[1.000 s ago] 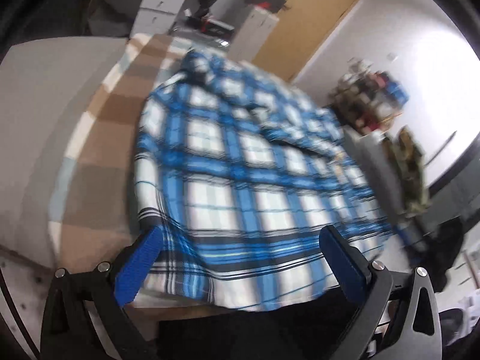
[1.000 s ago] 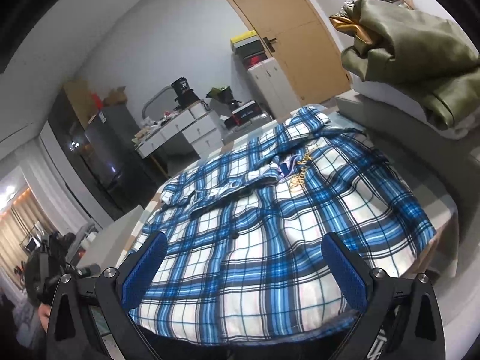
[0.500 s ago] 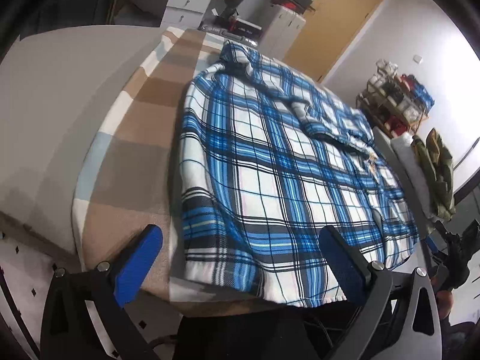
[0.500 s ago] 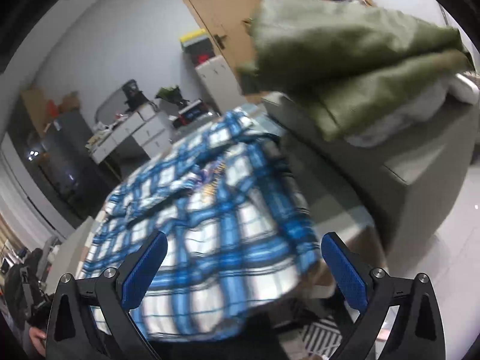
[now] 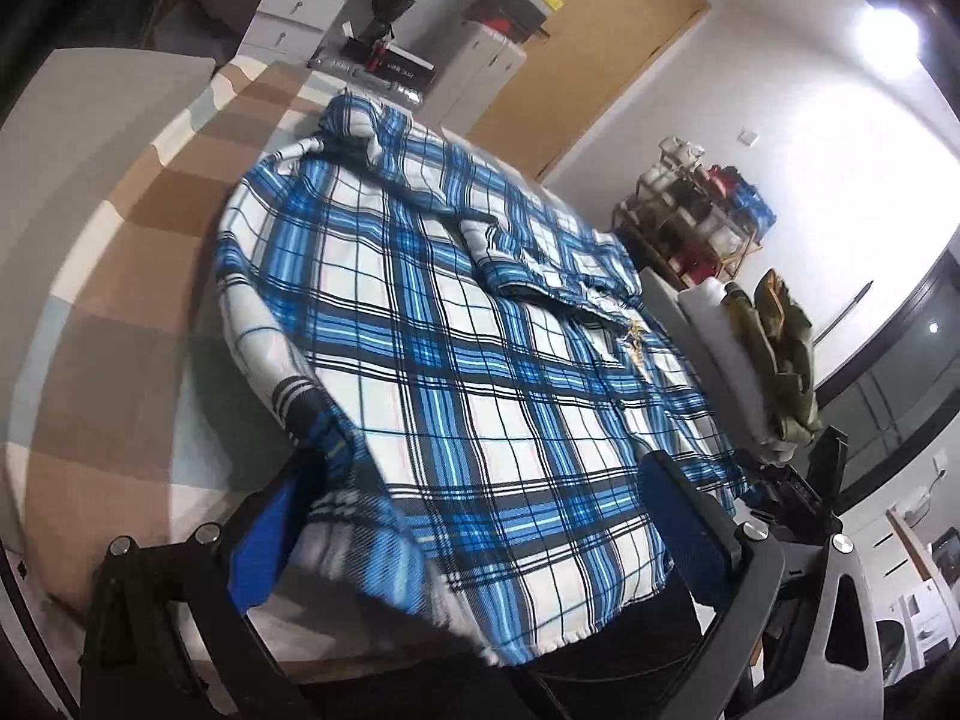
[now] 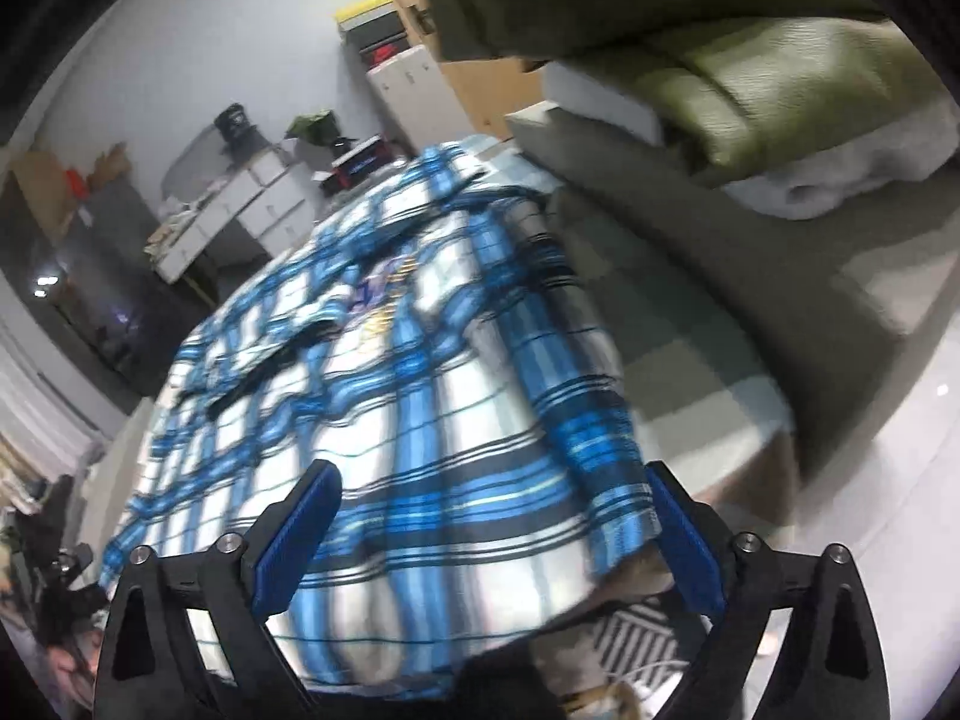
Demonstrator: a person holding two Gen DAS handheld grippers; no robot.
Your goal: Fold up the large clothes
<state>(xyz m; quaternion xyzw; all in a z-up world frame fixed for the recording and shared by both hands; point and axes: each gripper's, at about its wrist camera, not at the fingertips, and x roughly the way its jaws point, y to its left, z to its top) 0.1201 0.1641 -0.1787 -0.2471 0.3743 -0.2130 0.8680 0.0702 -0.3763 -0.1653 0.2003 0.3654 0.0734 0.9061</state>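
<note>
Blue plaid shirt point(image 5: 480, 360) spread across bed point(image 5: 138, 276), hem between fingers of left tongs point(image 5: 480, 528), right tongs point(image 6: 489, 528), both spread wide, nothing pinched

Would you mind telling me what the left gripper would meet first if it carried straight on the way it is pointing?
Most likely the near hem of the blue plaid shirt, which already lies between the open fingers of the left gripper, spread on the bed. Depth is unclear, so contact may be immediate.

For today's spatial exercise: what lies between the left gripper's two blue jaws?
In the left wrist view, the near hem of the blue-and-white plaid shirt lies between them, draped over the bed's edge.
</note>
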